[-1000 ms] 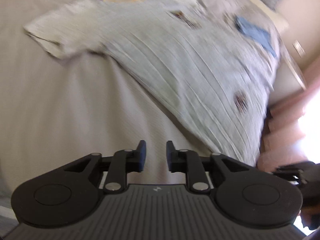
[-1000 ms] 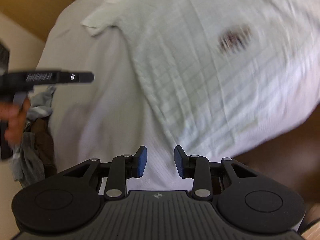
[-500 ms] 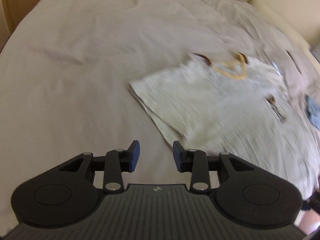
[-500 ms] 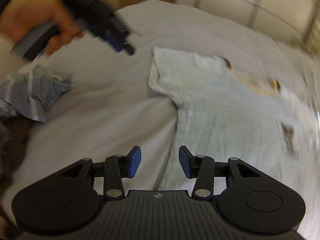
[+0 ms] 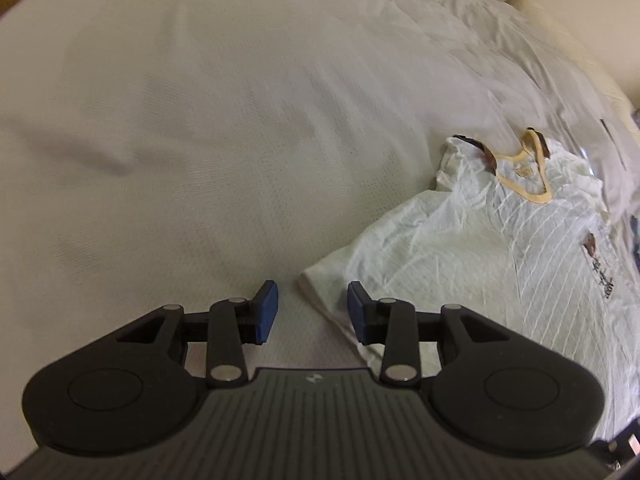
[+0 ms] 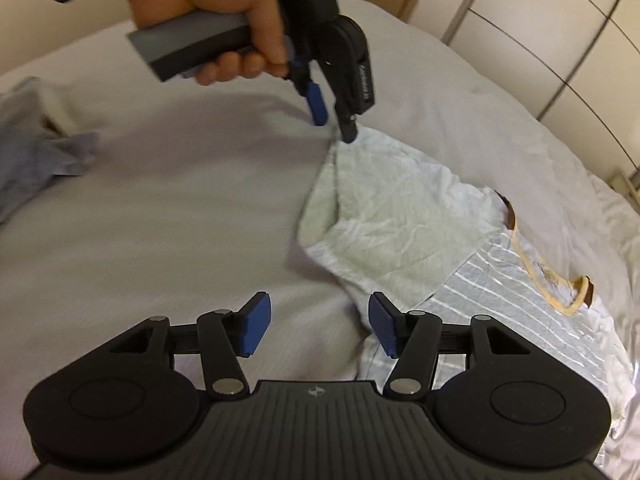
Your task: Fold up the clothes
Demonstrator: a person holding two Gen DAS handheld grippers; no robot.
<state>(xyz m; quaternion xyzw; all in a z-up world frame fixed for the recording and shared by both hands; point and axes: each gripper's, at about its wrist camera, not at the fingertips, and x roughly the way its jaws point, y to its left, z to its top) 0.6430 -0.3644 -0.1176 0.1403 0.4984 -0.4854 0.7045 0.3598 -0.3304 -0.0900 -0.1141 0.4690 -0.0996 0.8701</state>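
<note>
1. T-shirt (image 5: 480,264), white with thin stripes and a yellow neckband, lies spread face-up on the bed (image 5: 200,140), toward its right side. The collar points to the far end and one short sleeve (image 6: 380,216) sticks out to the left.
2. A second ago both cameras looked down on the body and hem of the shirt through heavy blur. Now they have swung to the sleeve side and the pictures are sharper.
3. The left gripper (image 5: 312,312) has come down low over the bed. Its fingers are apart, and the sleeve's near corner sits in the gap between them, not yet pinched.
4. From the right wrist view, the same left gripper (image 6: 334,120), held in a hand (image 6: 208,12), has its tips at the far corner of the sleeve. Whether a tip touches the cloth I cannot tell.
5. The right gripper (image 6: 316,330) hangs with its fingers wide apart, near where the sleeve meets the shirt's side edge, and holds nothing.
6. My judgement: both tools have moved from the shirt's lower part to the sleeve, which suits taking hold of that side. No fold shows in the shirt.
7. A crumpled grey garment (image 6: 36,152) lies at the far left of the bed, well apart.
</note>
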